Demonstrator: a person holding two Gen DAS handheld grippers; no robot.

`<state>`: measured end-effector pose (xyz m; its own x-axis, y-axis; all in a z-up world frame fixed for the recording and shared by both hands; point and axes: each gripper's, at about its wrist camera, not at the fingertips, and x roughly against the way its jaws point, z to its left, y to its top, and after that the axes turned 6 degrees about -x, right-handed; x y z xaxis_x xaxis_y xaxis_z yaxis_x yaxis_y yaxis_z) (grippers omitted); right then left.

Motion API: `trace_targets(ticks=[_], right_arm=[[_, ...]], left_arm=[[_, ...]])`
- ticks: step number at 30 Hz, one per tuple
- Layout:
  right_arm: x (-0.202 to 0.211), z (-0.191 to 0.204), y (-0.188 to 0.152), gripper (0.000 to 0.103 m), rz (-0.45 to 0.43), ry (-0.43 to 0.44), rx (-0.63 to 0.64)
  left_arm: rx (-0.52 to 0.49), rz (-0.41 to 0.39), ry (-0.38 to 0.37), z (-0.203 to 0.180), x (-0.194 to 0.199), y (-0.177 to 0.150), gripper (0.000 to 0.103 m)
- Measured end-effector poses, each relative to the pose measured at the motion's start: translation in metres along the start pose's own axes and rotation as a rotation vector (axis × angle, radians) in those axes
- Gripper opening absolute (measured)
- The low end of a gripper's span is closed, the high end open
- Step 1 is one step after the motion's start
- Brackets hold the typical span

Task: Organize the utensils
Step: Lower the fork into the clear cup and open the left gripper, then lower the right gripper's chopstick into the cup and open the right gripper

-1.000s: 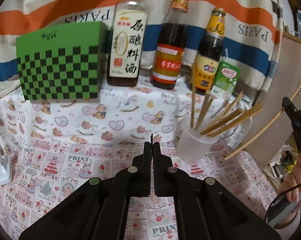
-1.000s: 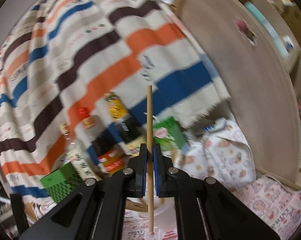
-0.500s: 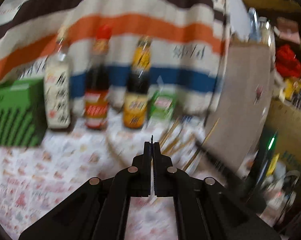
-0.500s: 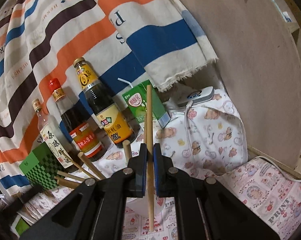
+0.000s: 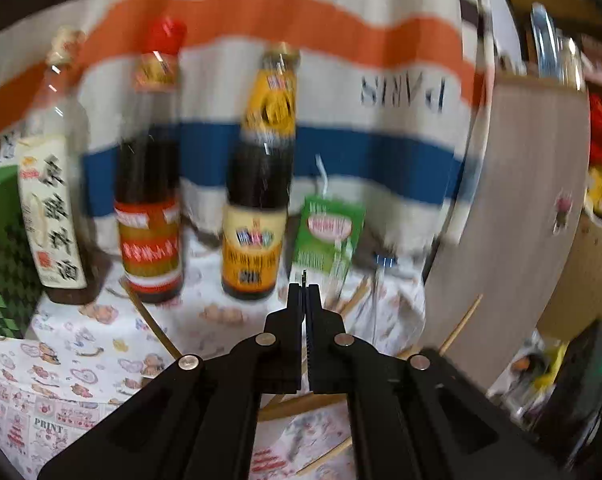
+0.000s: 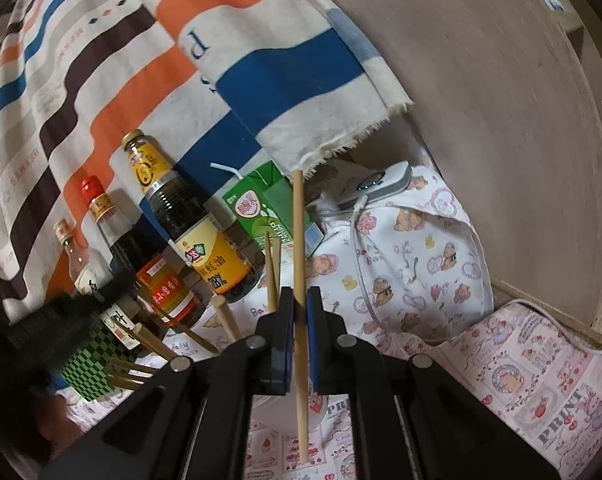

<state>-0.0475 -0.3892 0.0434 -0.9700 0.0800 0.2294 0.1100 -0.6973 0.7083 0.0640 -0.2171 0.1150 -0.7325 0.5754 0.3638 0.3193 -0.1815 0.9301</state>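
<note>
My right gripper [image 6: 299, 294] is shut on one wooden chopstick [image 6: 298, 232], held upright with its lower end over a white cup [image 6: 275, 410]. Several more chopsticks [image 6: 225, 318] lean out of that cup to the left. My left gripper [image 5: 305, 290] is shut with nothing between its fingers, and it points at the row of bottles. In the blurred left wrist view, chopsticks [image 5: 459, 322] fan out from behind its fingers, which hide the cup. A blurred black shape [image 6: 69, 316] at the left of the right wrist view looks like the left gripper.
Three sauce bottles [image 5: 257, 200] and a green drink carton [image 6: 269, 208] stand along the striped cloth [image 6: 285, 76] at the back. A green checkered box [image 6: 87, 372] is at the left. A wooden board [image 6: 501, 120] walls the right side, with a white device [image 6: 381, 184] and its cable beside it.
My left gripper has swung right and up, so the bottles now fill its view and the green box has slid to the edge. My right gripper has come down with its chopstick toward the cup.
</note>
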Motion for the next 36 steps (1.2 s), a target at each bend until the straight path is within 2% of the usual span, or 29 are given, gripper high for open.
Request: trace_targets(ticks=[4,6,12,22,24,26,30,31,35,36], right_arm=[[-0.002,0.001,-0.003,0.006,0.006,-0.01,0.006],[-0.002,0.003,-0.004,0.006,0.0,-0.016,0.019],[0.0,0.006,-0.004,0.006,0.009,-0.002,0.023],[0.0,0.005,-0.003,0.006,0.002,-0.008,0.018],[0.0,0.006,-0.004,0.006,-0.001,-0.011,0.026],[0.001,0.008,-0.004,0.006,-0.011,-0.018,0.041],[0.003,0.009,-0.004,0.006,-0.014,-0.004,0.043],[0.004,0.009,-0.003,0.006,-0.015,0.0,0.042],[0.014,0.012,0.001,0.006,-0.039,0.033,0.039],[0.016,0.013,0.001,0.006,-0.048,0.036,0.044]], left_arm=[[0.015,0.094,0.038,0.004,-0.016,-0.006,0.001],[0.007,0.114,0.071,0.004,-0.019,-0.007,0.001],[0.06,0.168,0.049,0.011,-0.023,-0.006,0.001],[0.041,0.163,0.079,0.018,-0.01,-0.005,0.002],[0.049,0.157,0.08,0.022,-0.007,-0.004,0.006],[0.055,0.145,0.087,0.024,-0.001,-0.003,0.021],[0.049,0.104,0.102,0.027,0.021,-0.003,0.035],[0.045,0.087,0.107,0.027,0.029,-0.004,0.041],[-0.002,-0.01,0.196,0.027,0.075,-0.014,0.072],[-0.012,-0.027,0.217,0.028,0.085,-0.018,0.073]])
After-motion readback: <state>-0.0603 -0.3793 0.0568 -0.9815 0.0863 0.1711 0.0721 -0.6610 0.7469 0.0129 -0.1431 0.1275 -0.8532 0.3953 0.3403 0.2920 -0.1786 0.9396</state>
